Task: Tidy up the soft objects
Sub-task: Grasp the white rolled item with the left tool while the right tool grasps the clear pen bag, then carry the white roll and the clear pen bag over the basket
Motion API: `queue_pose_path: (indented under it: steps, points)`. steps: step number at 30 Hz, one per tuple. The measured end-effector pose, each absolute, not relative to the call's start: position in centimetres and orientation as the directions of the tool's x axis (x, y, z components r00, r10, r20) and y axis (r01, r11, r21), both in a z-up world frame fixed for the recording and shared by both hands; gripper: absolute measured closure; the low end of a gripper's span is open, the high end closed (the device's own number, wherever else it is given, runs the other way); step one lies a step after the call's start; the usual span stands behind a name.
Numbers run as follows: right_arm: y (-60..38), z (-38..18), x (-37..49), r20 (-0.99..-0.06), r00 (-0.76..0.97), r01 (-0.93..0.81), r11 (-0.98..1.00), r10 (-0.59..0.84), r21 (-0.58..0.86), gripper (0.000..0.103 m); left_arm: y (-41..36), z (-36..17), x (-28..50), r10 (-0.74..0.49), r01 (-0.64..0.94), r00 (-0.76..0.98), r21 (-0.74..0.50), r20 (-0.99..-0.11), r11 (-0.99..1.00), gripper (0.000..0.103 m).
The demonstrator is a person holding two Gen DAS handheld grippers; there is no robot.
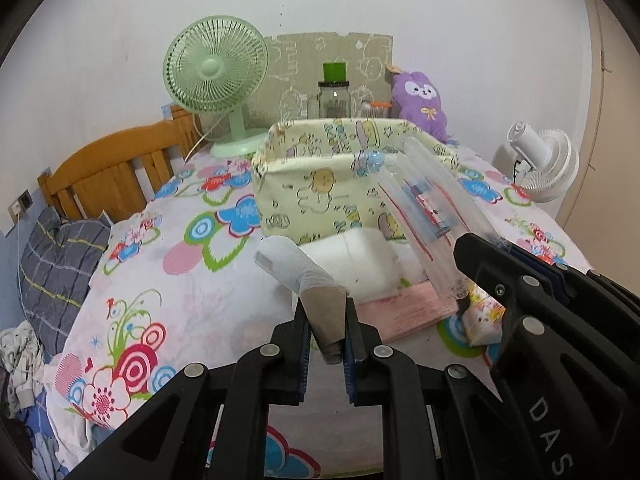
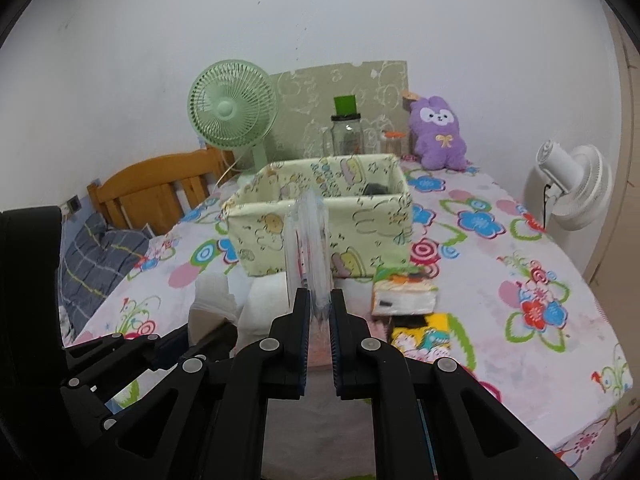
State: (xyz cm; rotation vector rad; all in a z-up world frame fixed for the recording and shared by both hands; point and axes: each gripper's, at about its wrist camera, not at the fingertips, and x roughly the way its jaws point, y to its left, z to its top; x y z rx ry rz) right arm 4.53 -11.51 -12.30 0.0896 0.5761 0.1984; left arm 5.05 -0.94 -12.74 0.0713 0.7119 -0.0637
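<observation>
My left gripper [image 1: 326, 312] is shut on the narrow end of a whitish plastic packet [image 1: 296, 268], which sticks up and to the left above the floral cloth. My right gripper [image 2: 320, 298] is shut on a clear plastic pack [image 2: 308, 236] with red and blue print, held upright in front of the yellow cartoon-print fabric basket [image 2: 320, 220]. In the left wrist view the right gripper [image 1: 466, 246] comes in from the right with that clear pack [image 1: 424, 208] tilted against the basket [image 1: 316, 188]. A purple plush [image 2: 440, 136] sits behind the basket.
Below the grippers lie a white folded pad [image 1: 356, 264], a pink packet [image 1: 412, 308], a tissue pack [image 2: 404, 296] and a yellow printed pack [image 2: 420, 336]. A green fan [image 2: 232, 112], a glass jar [image 2: 347, 132] and a white fan [image 2: 576, 192] stand around. A wooden bed frame [image 1: 108, 168] is on the left.
</observation>
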Motion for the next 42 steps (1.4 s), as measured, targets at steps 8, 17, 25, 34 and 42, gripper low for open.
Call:
queue_pose_path:
  steps: [8,17,25,34,42]
  points:
    - [-12.0,-10.5,4.5,-0.507,0.840,-0.144,0.980,0.193,0.135,0.091,-1.2,-11.0,5.4,-0.049,0.090,0.781,0.034,-0.622,0.995,0.091]
    - [-12.4,-8.6,4.7,-0.482,0.855,-0.141,0.981,0.190,0.136,0.091,-1.2,-9.2,5.7,-0.060,0.093,0.807,0.025,-0.588,0.995,0.091]
    - [-12.9,-6.9,4.9,-0.458,0.870,-0.134,0.982,0.182,0.137,0.091,-0.9,-7.3,5.9,-0.052,0.073,0.833,0.017,-0.551,0.997,0.091]
    - [-13.2,-5.0,5.0,-0.430,0.886,-0.128,0.983,0.172,0.129,0.091,-0.9,-5.3,5.6,-0.056,0.070,0.860,0.008,-0.508,0.997,0.091]
    - [-13.4,-4.5,5.6,-0.426,0.889,-0.123,0.983,0.169,0.134,0.091,-1.0,-4.7,5.8,-0.071,0.082,0.869,0.001,-0.490,0.997,0.091]
